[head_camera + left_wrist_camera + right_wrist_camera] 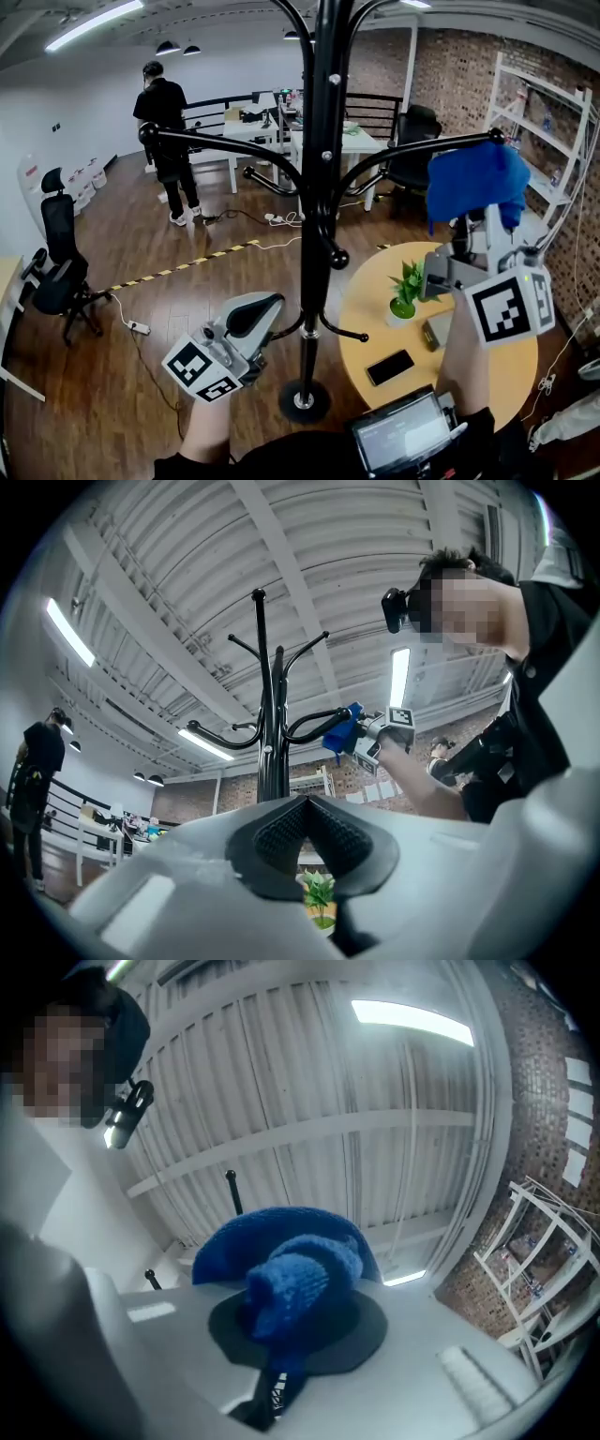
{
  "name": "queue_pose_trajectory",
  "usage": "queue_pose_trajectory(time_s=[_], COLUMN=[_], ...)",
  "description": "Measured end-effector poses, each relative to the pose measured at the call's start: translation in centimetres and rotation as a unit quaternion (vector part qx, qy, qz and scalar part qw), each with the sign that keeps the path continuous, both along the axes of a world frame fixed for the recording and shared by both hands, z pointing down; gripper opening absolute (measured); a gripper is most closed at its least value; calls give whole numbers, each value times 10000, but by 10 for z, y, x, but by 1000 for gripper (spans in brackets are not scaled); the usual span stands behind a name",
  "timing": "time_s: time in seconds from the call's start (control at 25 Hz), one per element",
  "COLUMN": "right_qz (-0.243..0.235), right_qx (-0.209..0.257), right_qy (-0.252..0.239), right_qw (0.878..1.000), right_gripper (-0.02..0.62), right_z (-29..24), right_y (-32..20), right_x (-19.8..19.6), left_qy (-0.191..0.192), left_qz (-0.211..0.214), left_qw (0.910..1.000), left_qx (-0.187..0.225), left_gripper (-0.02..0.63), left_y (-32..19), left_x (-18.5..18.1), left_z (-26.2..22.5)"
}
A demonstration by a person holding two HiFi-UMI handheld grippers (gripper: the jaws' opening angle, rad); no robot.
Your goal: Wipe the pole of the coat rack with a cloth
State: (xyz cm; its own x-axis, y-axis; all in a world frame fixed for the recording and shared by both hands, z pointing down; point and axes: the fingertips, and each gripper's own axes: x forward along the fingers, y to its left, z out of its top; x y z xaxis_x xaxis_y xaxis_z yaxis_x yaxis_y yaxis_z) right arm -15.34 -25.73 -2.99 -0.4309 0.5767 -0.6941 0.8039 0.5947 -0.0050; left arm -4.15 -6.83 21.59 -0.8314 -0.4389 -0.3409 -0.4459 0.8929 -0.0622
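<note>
The black coat rack pole (pixel 323 187) rises through the middle of the head view from its round base (pixel 304 400). My right gripper (pixel 472 217) is raised to the right of the pole and shut on a blue cloth (pixel 476 180), beside the tip of a curved hook arm (pixel 495 136). In the right gripper view the cloth (pixel 291 1274) bulges out of the gripper (pixel 286 1321). My left gripper (pixel 258 309) is low, left of the pole, shut and empty. Its view looks up past the gripper (pixel 306 808) at the rack (pixel 272 733) and the cloth (pixel 342 731).
A round wooden table (pixel 511 375) right of the base holds a potted plant (pixel 406 291), a phone (pixel 390 367) and a small box (pixel 436 330). An office chair (pixel 58 253) stands at left, a person (pixel 167 131) at the back, white shelves (pixel 553 122) at right.
</note>
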Motion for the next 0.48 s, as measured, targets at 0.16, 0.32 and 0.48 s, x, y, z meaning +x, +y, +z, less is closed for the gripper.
queue_pose_trajectory(time_s=[0.16, 0.32, 0.48], right_qz=[297, 428, 136], right_qx=[62, 789, 1747], right_qy=[-81, -230, -185], right_qw=[9995, 9957, 9844], right_gripper=[20, 17, 17], right_z=[9, 34, 86], right_y=[16, 71, 133], right_x=[-6, -12, -10], left_qy=[41, 90, 99], left_qz=[54, -102, -220], left_qw=[10000, 9999, 9996], left_qx=[-9, 67, 148], left_gripper=[-8, -8, -8], left_y=[-5, 3, 14], left_x=[2, 8, 14], left_z=[3, 7, 9])
